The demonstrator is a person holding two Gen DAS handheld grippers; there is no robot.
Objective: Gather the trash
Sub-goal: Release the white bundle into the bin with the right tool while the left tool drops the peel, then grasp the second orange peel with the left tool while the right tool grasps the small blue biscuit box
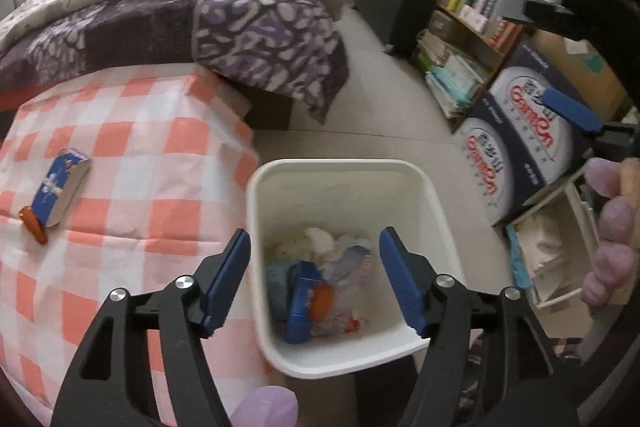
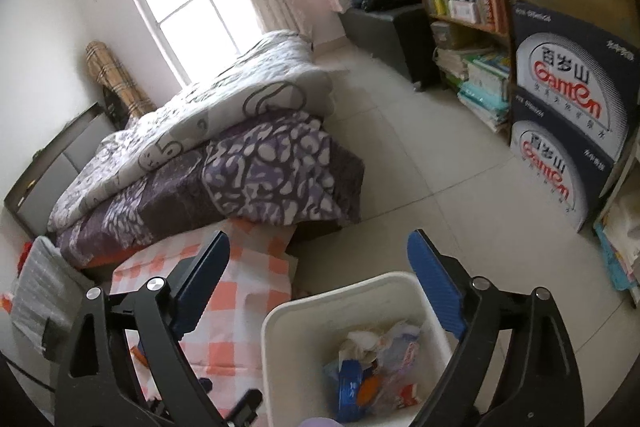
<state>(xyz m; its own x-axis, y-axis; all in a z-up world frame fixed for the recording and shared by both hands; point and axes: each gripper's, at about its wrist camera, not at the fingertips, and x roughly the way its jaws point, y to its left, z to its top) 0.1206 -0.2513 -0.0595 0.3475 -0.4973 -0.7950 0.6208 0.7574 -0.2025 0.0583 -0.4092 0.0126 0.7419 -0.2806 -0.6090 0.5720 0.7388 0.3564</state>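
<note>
Clearly the white bin beside the checked surface already holds wrappers; both tools, left tool and right tool, gape wide and empty. Remaining blue box and orange scrap sit near the edge; a clumsy pinch could knock them off.

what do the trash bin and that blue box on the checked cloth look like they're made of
Trash bin: probably plastic, smooth matte off-white, with one-piece rounded walls and rim.
Blue box: looks like thin printed cardboard, with folded edges and a plain pale side panel.
</note>
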